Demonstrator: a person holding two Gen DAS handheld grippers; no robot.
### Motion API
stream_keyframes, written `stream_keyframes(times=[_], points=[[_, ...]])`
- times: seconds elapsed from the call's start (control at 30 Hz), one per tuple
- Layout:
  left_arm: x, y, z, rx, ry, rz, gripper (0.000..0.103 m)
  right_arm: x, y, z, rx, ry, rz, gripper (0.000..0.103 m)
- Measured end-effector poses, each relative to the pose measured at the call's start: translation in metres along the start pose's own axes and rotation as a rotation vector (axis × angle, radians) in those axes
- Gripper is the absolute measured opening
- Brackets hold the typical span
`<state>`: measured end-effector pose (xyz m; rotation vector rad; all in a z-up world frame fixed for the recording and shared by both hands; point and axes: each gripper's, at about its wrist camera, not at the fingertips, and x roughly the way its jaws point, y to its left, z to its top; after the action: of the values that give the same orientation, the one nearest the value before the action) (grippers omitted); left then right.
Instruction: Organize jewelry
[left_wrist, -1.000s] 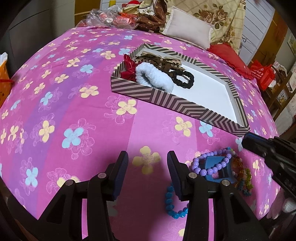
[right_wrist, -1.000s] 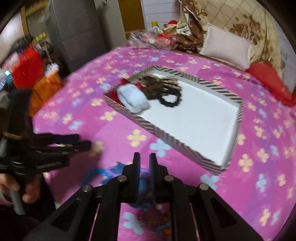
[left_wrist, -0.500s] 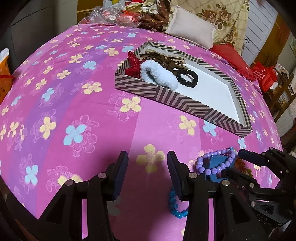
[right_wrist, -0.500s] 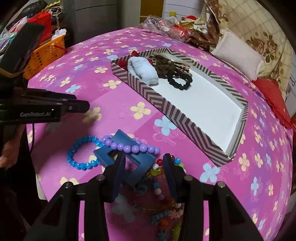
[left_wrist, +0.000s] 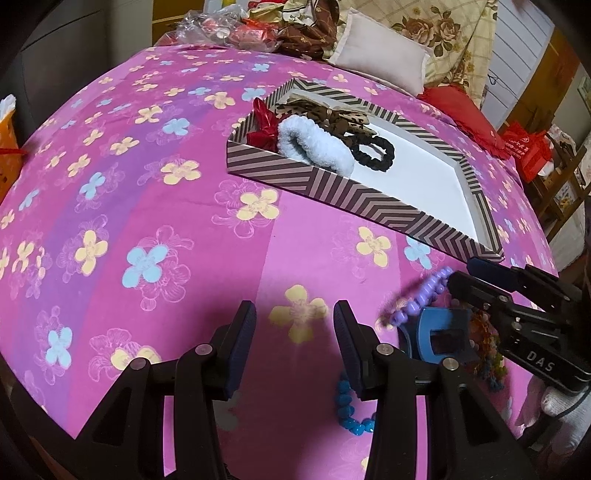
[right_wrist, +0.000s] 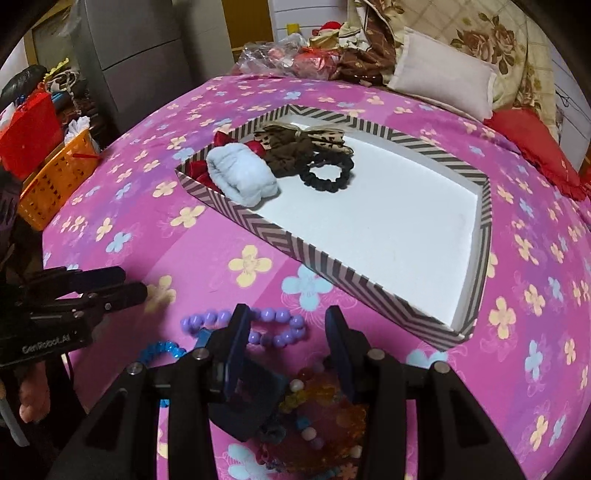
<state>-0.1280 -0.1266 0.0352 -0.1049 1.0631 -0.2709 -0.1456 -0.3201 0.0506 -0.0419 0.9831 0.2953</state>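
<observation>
A striped box tray (left_wrist: 369, 201) (right_wrist: 295, 251) lies on the pink flowered bedspread; at its left end lie a white fluffy scrunchie (left_wrist: 314, 146) (right_wrist: 240, 177), a black scrunchie (left_wrist: 373, 151) (right_wrist: 325, 173), a leopard bow (right_wrist: 295, 142) and a red bow (left_wrist: 264, 127). In front of the tray lie a purple bead bracelet (right_wrist: 273, 330) (left_wrist: 421, 299), a dark blue hair claw (left_wrist: 441, 334) (right_wrist: 251, 398), a blue bead bracelet (left_wrist: 349, 410) (right_wrist: 160, 350) and amber beads (right_wrist: 325, 398). My right gripper (right_wrist: 286, 350) (left_wrist: 460, 273) is open over this pile. My left gripper (left_wrist: 293, 339) (right_wrist: 125, 282) is open and empty, left of the pile.
Pillows (right_wrist: 439, 83) and a red cushion (right_wrist: 532, 144) lie at the far end of the bed, with bags and clutter (left_wrist: 236, 27). An orange basket (right_wrist: 55, 181) stands beside the bed on the left. The bed's near edge is just below my grippers.
My right gripper has opened from shut and moved down and forward over the jewelry pile. The purple bracelet has shifted. My left gripper has stayed put, open.
</observation>
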Motion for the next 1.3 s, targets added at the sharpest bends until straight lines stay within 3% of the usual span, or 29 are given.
stream_keyframes(times=[0.37,0.57,0.63,0.7,0.97,1.3], points=[[0.001,-0.005,-0.001,0.005,0.009,-0.028,0.038,-0.016,-0.01,-0.018,0.008,0.021,0.027,0.046],[-0.008,-0.028,-0.002,0.054,0.039,-0.151,0.038,-0.03,-0.027,-0.035,0.083,-0.017,0.025,0.047],[-0.008,-0.038,-0.001,0.062,0.055,-0.175,0.038,-0.036,-0.035,-0.04,0.109,-0.03,0.029,0.058],[-0.007,-0.045,-0.001,0.071,0.067,-0.192,0.038,-0.041,-0.042,-0.046,0.129,-0.037,0.021,0.077],[0.004,-0.061,0.001,0.065,0.122,-0.215,0.039,-0.052,-0.051,-0.065,0.157,-0.029,0.019,0.077],[0.016,-0.07,-0.006,0.115,0.193,-0.182,0.039,-0.064,-0.063,-0.073,0.202,-0.052,0.021,0.077]])
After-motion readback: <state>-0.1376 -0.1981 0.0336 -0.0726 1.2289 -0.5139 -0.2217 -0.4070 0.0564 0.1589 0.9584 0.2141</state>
